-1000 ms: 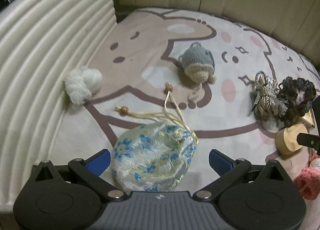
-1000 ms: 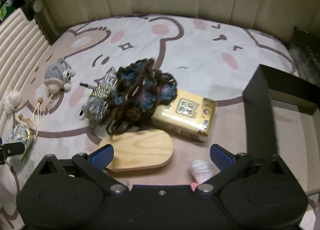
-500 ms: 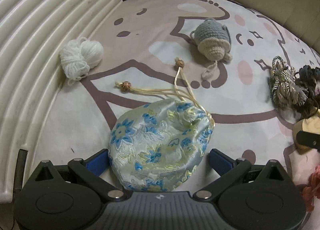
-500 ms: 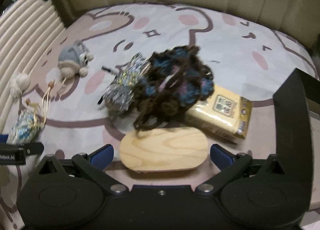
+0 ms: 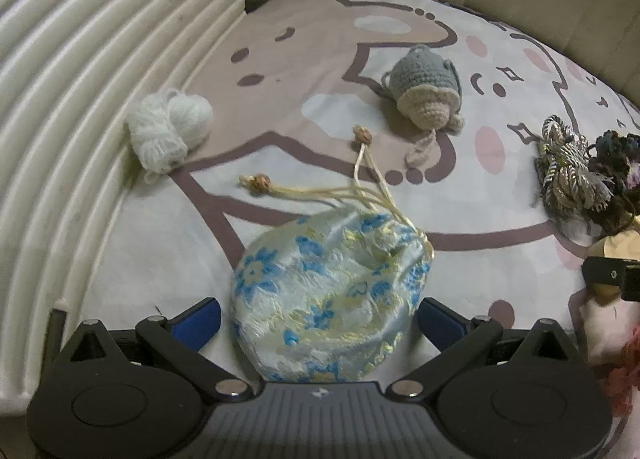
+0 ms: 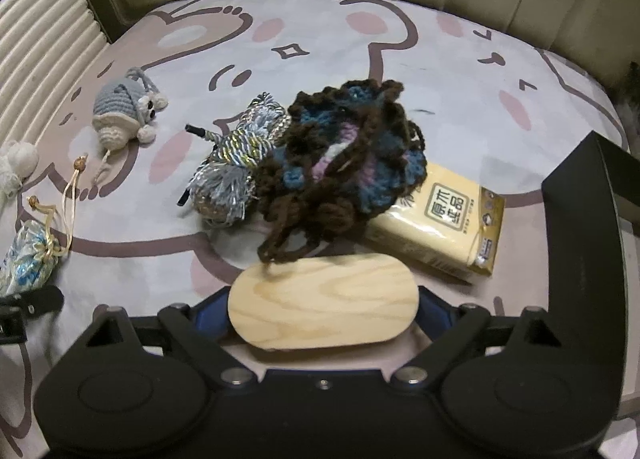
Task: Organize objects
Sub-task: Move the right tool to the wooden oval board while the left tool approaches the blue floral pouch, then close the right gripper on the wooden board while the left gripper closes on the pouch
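Fingers of my right gripper (image 6: 323, 311) are closing round the stiff, light wooden oval block (image 6: 323, 301), best pinched across its rounded ends, while my left gripper (image 5: 319, 313) stands released about the soft, slippery brocade drawstring pouch (image 5: 330, 287) on the bed (image 5: 460, 195), its gathered neck beyond.

Both tools are showing the same build: the left gripper (image 5: 320, 319) and right gripper (image 6: 322, 315) are wearing matte black linkage arms with silver pivot screws. Blue pads are lining the fingers (image 5: 198, 317), and a ribbed grey panel with a small logo is spanning the left body.
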Tool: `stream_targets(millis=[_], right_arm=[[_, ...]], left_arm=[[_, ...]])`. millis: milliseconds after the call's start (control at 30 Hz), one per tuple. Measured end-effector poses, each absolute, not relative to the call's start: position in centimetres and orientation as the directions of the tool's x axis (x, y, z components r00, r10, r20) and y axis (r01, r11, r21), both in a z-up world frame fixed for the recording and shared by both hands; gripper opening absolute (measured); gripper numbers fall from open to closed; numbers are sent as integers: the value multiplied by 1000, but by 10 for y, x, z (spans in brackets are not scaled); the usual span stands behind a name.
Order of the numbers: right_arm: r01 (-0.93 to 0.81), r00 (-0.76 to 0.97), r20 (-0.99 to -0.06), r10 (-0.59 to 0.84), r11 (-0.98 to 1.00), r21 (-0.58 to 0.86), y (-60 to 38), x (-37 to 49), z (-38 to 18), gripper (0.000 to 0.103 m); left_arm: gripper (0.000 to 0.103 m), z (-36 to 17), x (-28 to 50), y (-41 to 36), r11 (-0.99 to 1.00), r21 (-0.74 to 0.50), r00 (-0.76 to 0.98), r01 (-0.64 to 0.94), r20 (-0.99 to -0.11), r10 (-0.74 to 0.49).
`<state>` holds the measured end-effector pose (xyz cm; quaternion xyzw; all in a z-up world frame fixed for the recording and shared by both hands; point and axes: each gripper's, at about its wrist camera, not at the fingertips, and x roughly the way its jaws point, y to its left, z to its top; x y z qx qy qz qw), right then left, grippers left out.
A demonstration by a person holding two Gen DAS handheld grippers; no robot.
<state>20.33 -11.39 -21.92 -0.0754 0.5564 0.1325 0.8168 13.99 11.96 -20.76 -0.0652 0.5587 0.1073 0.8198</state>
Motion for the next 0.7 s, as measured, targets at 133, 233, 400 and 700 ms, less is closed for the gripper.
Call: stream_targets(millis=[133,233,400,700], right_arm=[[-299,338,-931,136,954,31,-115,204,-219,94],[-301,334,-932,145,953,40,-116,205,-220,94],[-319,328,-932,153,947,44,-116,205,-220,93],[-338,355,-920,167,940,41,-117,199,-204,93]], left_arm=[[103,-203,144,116,983,56,363,-178,-924,118],[102,-206,148,113,990,108,339,-87,-932,131],[86,-207,154,124,997,30,335,-71,-941,52],[79,-193,150,120,994,14,350,-109,-935,51]])
